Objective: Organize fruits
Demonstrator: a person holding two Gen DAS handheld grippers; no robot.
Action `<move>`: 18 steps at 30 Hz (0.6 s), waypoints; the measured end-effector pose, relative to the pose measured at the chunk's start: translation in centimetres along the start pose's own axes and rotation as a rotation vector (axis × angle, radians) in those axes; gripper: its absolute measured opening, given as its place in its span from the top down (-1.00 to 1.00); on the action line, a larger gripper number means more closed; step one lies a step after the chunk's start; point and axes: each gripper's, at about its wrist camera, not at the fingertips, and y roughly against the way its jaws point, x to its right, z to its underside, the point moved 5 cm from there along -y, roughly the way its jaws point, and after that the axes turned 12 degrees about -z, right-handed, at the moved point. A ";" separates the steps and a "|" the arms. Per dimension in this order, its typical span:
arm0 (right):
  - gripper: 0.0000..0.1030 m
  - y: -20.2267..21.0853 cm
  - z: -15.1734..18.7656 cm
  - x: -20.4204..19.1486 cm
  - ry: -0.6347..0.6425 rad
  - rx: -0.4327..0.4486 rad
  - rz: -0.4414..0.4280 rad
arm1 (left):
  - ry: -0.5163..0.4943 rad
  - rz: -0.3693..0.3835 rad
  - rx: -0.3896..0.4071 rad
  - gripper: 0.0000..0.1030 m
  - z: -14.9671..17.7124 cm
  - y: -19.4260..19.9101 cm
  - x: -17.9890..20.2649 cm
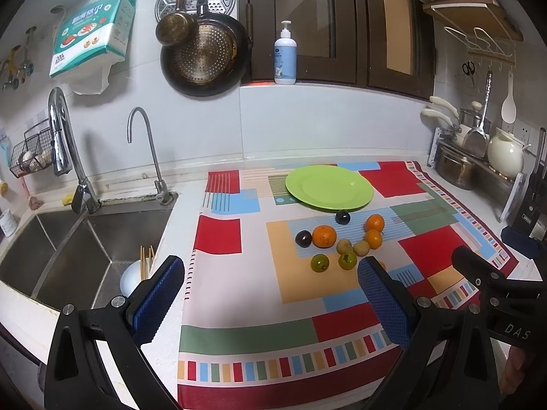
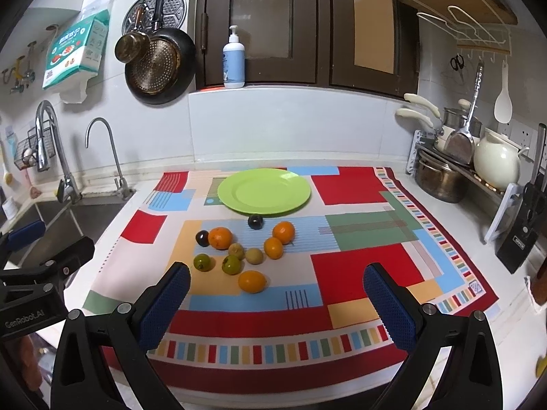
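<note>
An empty green plate (image 1: 329, 187) (image 2: 264, 190) lies at the back of a colourful patterned cloth (image 1: 239, 294) (image 2: 359, 266). In front of it lie several small fruits: oranges (image 1: 324, 236) (image 2: 220, 237), two dark plums (image 1: 342, 217) (image 2: 255, 221), green-yellow fruits (image 1: 319, 262) (image 2: 202, 262). One orange (image 2: 252, 281) lies nearest the right gripper. My left gripper (image 1: 270, 294) is open and empty above the cloth's near left part. My right gripper (image 2: 277, 294) is open and empty, just short of the fruits.
A steel sink (image 1: 68, 256) with two taps (image 1: 65, 150) lies left of the cloth, holding a bowl and chopsticks (image 1: 143, 266). Pots, a white teapot (image 2: 497, 162) and a knife block (image 2: 526, 225) stand along the right wall. A pump bottle (image 2: 234, 58) stands on the window sill.
</note>
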 end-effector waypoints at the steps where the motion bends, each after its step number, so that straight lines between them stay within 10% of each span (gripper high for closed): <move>1: -0.99 0.0 0.0 0.0 -0.001 -0.002 -0.002 | -0.001 0.002 0.001 -1.00 0.1 0.0 0.0; 18: -0.99 -0.2 0.4 0.0 -0.010 -0.020 -0.004 | -0.011 0.021 0.000 -1.00 0.5 0.0 0.2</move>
